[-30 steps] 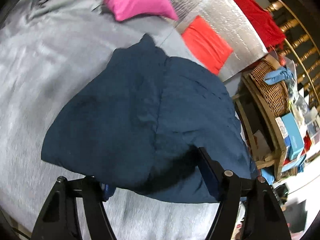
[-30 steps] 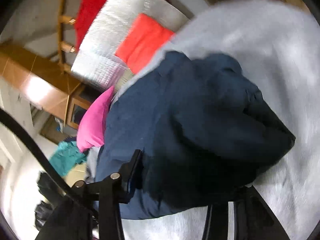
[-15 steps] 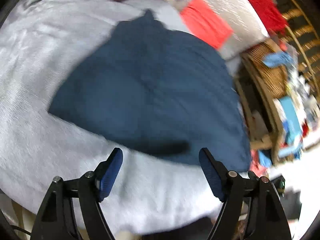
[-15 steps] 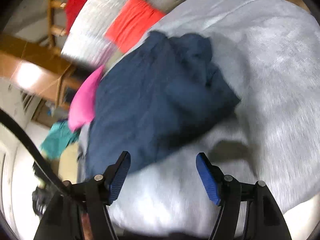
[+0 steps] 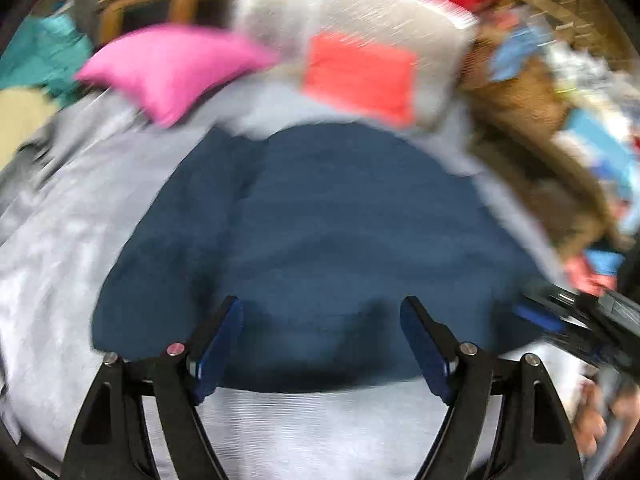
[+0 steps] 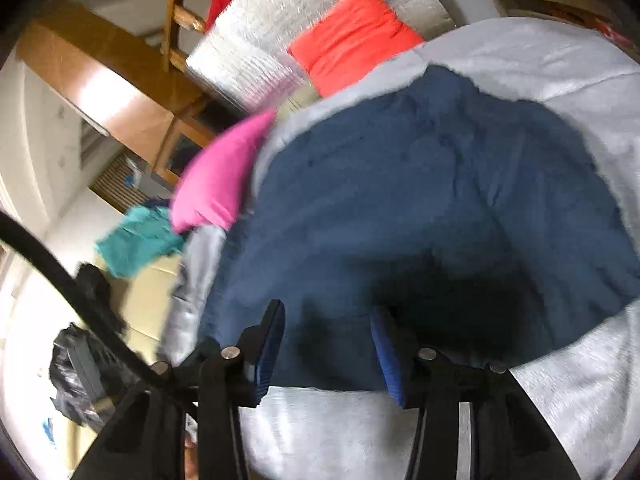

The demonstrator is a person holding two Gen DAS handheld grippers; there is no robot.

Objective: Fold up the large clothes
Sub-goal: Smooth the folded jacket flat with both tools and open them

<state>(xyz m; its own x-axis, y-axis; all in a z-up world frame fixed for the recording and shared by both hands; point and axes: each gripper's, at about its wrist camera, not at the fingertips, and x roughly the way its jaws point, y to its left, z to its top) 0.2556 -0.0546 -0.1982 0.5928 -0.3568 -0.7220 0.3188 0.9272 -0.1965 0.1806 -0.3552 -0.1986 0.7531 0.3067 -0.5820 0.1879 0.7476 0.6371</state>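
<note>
Navy garment [image 5: 320, 240] lies on the grey bedding [image 5: 60, 260]; left gripper [image 5: 322, 338] and right gripper [image 6: 328, 344] jaws gape wide, holding nothing.

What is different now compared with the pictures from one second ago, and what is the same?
One second ago both grippers were shut on the near edge of the navy garment. Since then they let it go and drew back. Now the left gripper and right gripper hover with jaws open over that near edge. The garment stays folded on the grey sheet, with the pink pillow beyond it.
</note>
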